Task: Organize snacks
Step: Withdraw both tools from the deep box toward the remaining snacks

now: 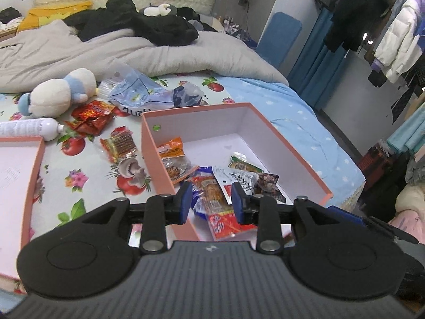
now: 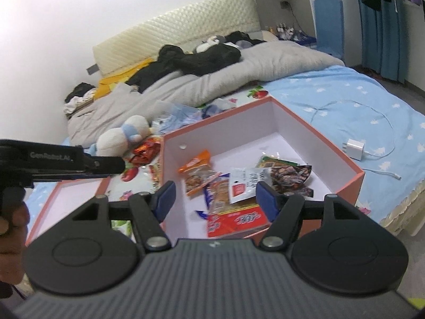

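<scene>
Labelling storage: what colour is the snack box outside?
Salmon pink box, white inside; right wrist view shows it best.

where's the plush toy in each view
Left wrist: plush toy at left, above centre, on the bedsheet, up-left of the pink box.
Right wrist: plush toy left of centre, just left of the pink box.
Shared landmark: the red snack packets beside it.

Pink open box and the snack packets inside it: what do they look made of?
The pink open box looks like matte paperboard: stiff straight walls, sharp corners, dull white lining. The snack packets look like glossy plastic film, probably foil-lined: crinkled, with bright glints and printed faces.
</scene>
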